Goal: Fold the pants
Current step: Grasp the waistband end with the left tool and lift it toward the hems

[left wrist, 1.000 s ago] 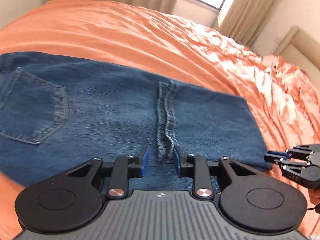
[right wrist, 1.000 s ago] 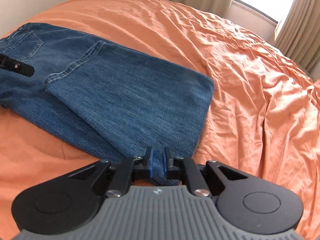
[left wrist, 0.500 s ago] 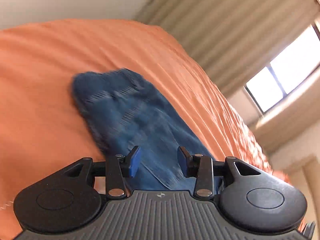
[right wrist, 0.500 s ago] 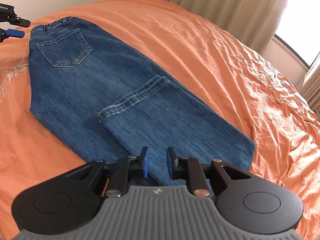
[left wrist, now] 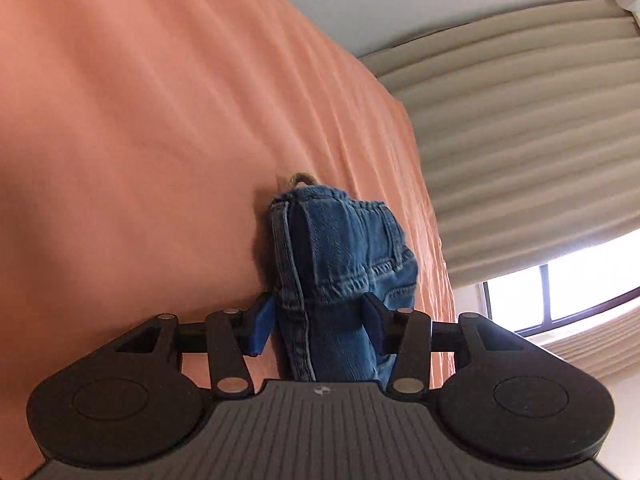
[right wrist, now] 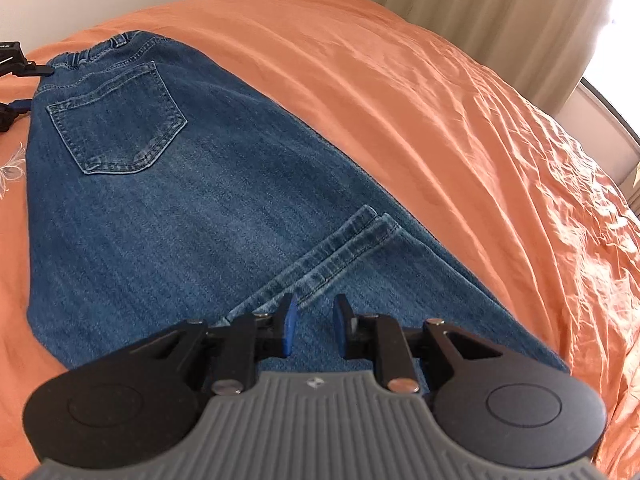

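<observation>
blue jeans (right wrist: 192, 208) folded once on orange bedsheet (right wrist: 460, 120), left gripper (left wrist: 318, 326) jaws just widened, waistband corner between them, right gripper (right wrist: 314, 332) narrowly gapped, nothing held

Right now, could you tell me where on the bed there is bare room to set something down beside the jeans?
The orange sheet lies bare between the jeans and the curtains, all along the jeans' long edge. A narrower bare strip runs along their opposite edge. It is crowded at the waistband, where the left gripper straddles the denim, and at the folded hems by the right gripper.
</observation>
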